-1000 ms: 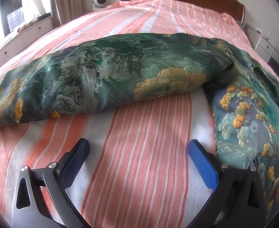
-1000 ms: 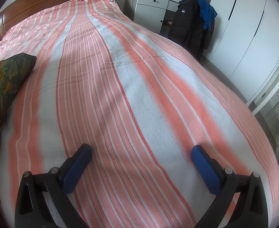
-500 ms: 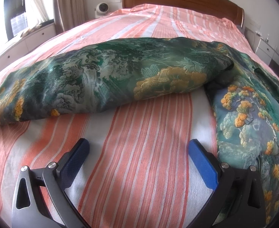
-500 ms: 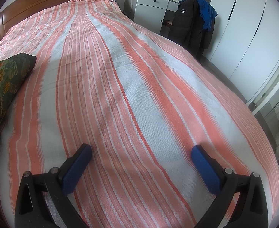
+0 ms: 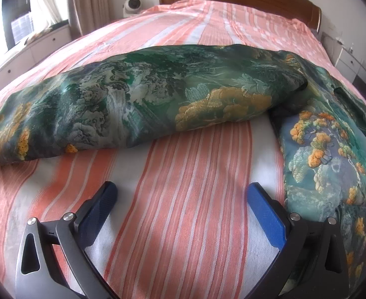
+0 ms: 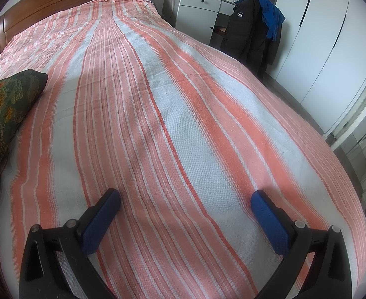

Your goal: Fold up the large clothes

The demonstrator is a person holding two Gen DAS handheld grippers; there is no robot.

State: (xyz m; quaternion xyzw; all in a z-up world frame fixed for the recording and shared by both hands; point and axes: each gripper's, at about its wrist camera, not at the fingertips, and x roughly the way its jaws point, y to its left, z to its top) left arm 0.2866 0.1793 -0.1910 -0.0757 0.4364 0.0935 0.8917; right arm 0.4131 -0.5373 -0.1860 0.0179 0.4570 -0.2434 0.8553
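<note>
Lying on striped bedspread point(image 5: 183, 199) – green jacket point(image 5: 145, 99); both grippers apart, empty – no legible text.

We see one large padded jacket point(image 5: 158, 94) of shiny green brocade, woven with grey-white mountain scenes and orange-gold trees. It lies unfolded on the bed. One long sleeve stretches flat from 9 o'clock across to about 1 o'clock in the left wrist view, its cuff end at the far left. The body point(image 5: 332, 154) runs down the edge from 2 to 5 o'clock. In the right wrist view, only a corner of it point(image 6: 6, 104) shows, at 9 o'clock.
</note>
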